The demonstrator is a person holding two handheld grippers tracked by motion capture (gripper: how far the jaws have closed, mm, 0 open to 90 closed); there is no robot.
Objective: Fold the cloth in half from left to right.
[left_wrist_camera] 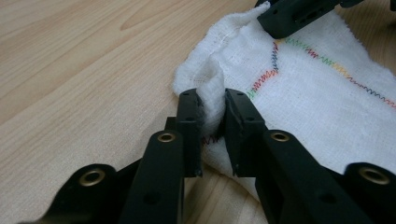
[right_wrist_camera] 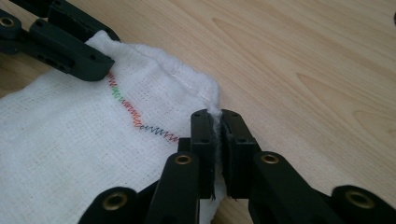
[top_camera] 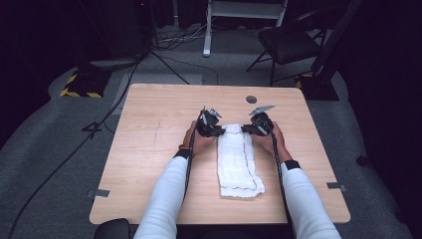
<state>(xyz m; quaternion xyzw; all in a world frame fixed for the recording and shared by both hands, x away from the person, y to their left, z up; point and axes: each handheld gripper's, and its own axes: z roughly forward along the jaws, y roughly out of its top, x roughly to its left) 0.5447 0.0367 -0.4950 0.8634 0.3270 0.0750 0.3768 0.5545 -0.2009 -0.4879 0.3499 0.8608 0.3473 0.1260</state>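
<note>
A white folded cloth (top_camera: 238,162) with coloured zigzag stitching lies lengthwise on the wooden table (top_camera: 149,149), near its middle. My left gripper (top_camera: 219,131) is shut on the cloth's far left corner; in the left gripper view a bunched fold of the cloth (left_wrist_camera: 299,79) is pinched in my left gripper (left_wrist_camera: 214,109). My right gripper (top_camera: 245,129) is shut on the far right corner; in the right gripper view the hem of the cloth (right_wrist_camera: 70,140) is clamped in my right gripper (right_wrist_camera: 215,122). Both corners rest at table height.
A small dark disc (top_camera: 251,99) is set in the table near its far edge. Beyond the table stand a black folding chair (top_camera: 291,42) and a white frame (top_camera: 234,15). Cables (top_camera: 74,149) run over the grey carpet at the left.
</note>
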